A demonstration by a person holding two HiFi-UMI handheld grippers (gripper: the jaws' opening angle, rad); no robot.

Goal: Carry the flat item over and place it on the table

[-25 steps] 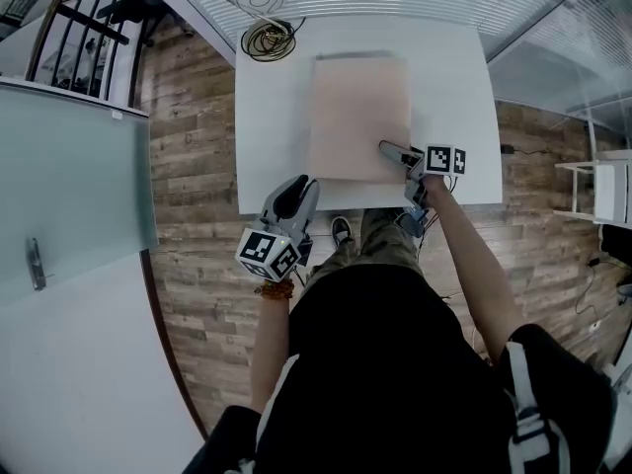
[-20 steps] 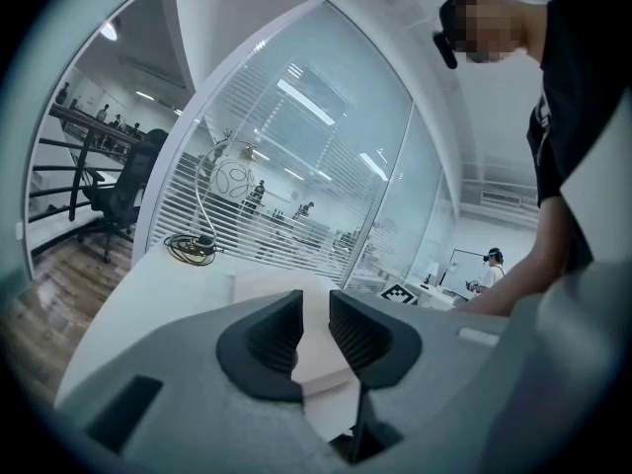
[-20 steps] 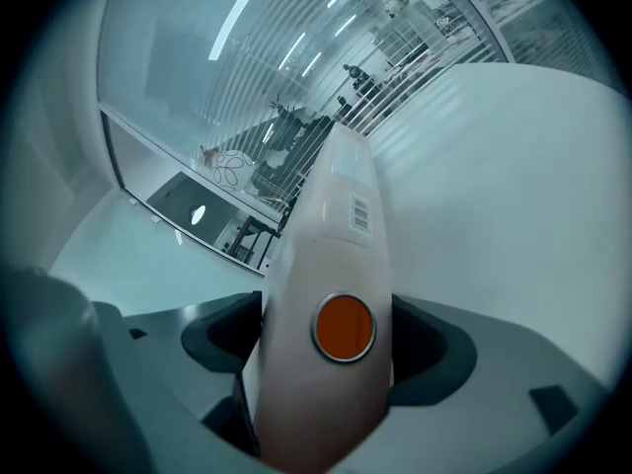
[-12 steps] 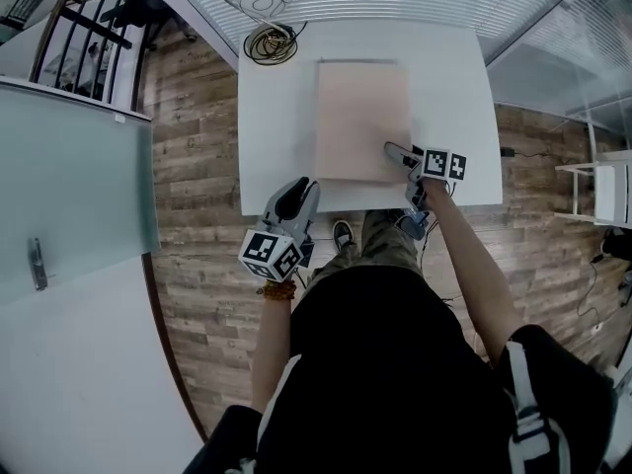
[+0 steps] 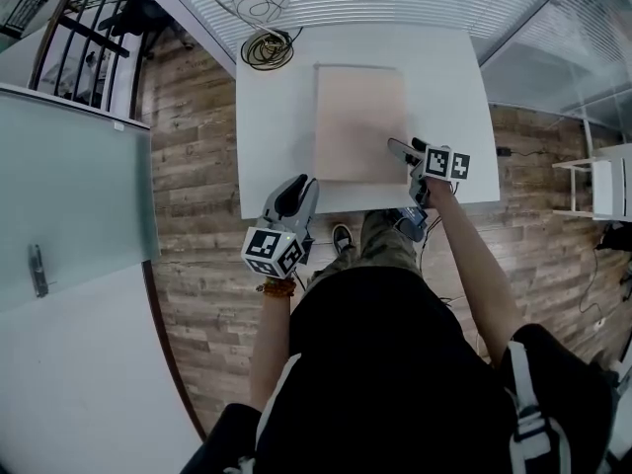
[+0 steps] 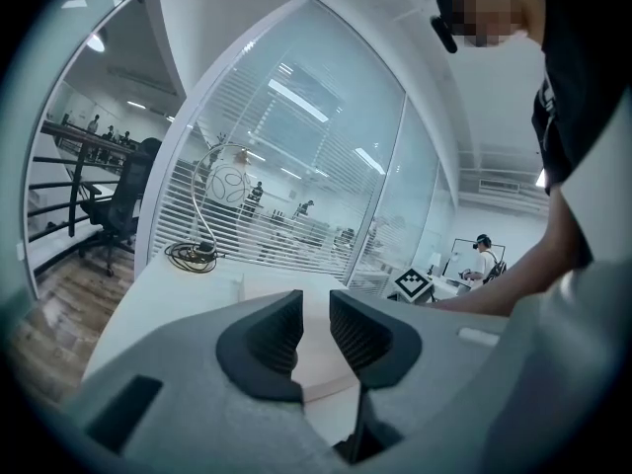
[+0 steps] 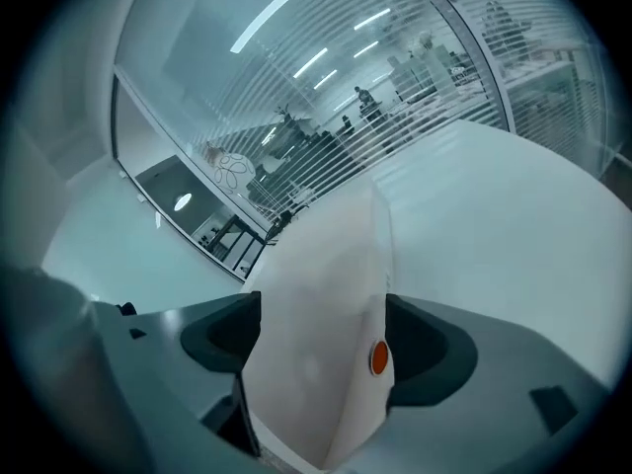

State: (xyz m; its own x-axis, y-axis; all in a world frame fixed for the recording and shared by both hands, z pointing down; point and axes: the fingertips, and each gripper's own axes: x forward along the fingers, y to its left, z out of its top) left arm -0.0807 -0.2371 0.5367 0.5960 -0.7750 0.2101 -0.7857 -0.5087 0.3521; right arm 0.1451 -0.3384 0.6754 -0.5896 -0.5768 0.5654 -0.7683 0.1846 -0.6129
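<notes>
The right gripper [image 5: 401, 150] has just been opening its jaws. They stand wide, with the board's [image 5: 360, 117] front right corner loose between them. The release looks done, so the next move is to back straight out without nudging the board. It is pale, thin and plain, lying flat mid-counter [image 5: 272, 117]. The left gripper [image 5: 296, 194], nearly closed and empty, waits off the front edge.

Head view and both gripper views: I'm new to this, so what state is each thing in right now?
Flat board: lying flat on the table, its near right corner between the right gripper's jaws.
Right gripper: jaws wide apart, just been opening, not clamping the board.
Left gripper: jaws almost together with a narrow gap, nothing between them.
Cable: coiled at the table's far left corner.
</notes>
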